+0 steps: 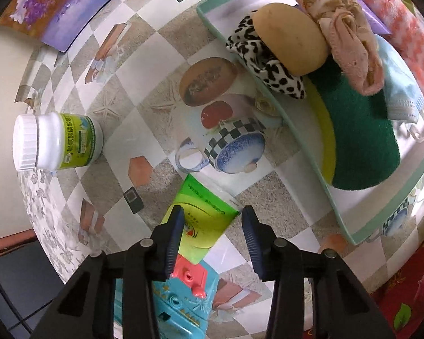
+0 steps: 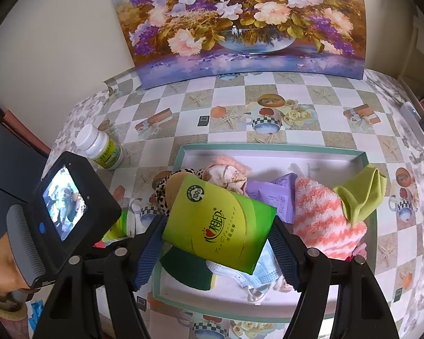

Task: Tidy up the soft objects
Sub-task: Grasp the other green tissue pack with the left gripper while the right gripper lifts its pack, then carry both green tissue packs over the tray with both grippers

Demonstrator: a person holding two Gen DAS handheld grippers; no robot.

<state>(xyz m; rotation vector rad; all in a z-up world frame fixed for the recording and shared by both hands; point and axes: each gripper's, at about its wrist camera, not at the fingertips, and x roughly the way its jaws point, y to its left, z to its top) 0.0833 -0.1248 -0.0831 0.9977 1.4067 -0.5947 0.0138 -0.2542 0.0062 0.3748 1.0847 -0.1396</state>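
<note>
A teal-rimmed white tray (image 2: 268, 149) holds soft things: a leopard-print cloth (image 1: 265, 65), a tan bun-shaped sponge (image 1: 291, 39), a pink floral cloth (image 1: 344, 36), a green scouring sponge (image 1: 361, 130), a blue face mask (image 1: 395, 84), a coral striped towel (image 2: 322, 214) and a green cloth (image 2: 364, 192). My right gripper (image 2: 214, 243) is shut on a green tissue pack (image 2: 220, 223), held above the tray. My left gripper (image 1: 212, 226) is open over a green tube (image 1: 203, 214) lying on the table; its fingers do not touch it.
A white pill bottle (image 1: 56, 141) lies left of the tray. A blue and pink toy (image 1: 181, 293) sits under the left gripper. A flower painting (image 2: 237, 22) leans on the back wall. A purple packet (image 2: 279, 195) lies in the tray.
</note>
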